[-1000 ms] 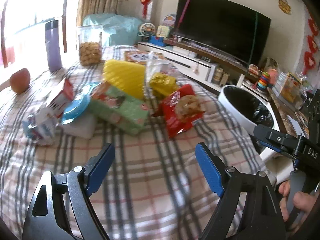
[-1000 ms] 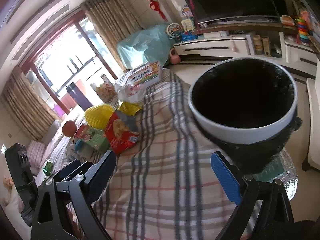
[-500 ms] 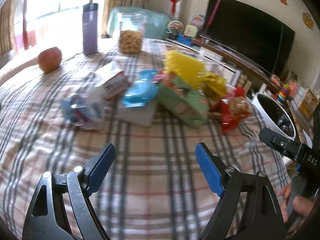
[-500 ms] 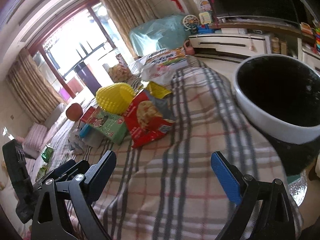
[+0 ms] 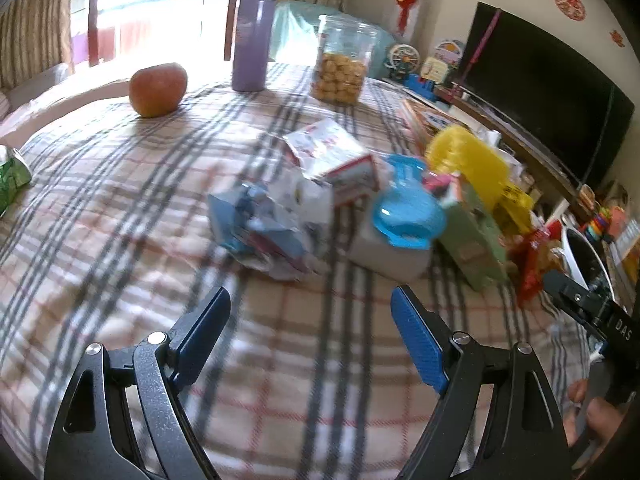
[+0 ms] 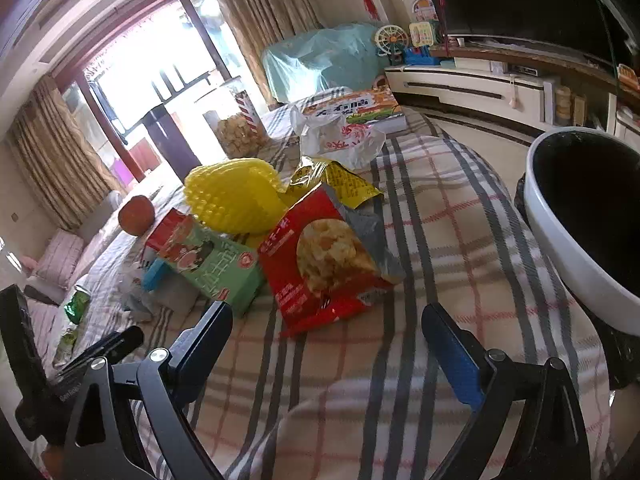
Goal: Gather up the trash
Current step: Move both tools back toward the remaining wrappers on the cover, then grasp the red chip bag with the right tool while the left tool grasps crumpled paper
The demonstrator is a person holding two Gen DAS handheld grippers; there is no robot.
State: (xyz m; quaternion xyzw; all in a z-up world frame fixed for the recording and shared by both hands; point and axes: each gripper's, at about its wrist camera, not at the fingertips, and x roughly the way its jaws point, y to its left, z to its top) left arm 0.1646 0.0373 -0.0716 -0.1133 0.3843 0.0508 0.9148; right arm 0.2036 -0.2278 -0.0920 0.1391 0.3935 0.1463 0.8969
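One red snack bag (image 6: 328, 256) lies flat (long axis twd bin (image 6: 560, 240)).

Each handheld gripper is a black metal frame with triangular cut-outs and round silver screw heads at the pivots. The left gripper (image 5: 310, 308) and the right gripper (image 6: 326, 326) both carry ribbed blue pads on their fingers (image 5: 418, 348). White lettering reading "DAS" marks a black side bar
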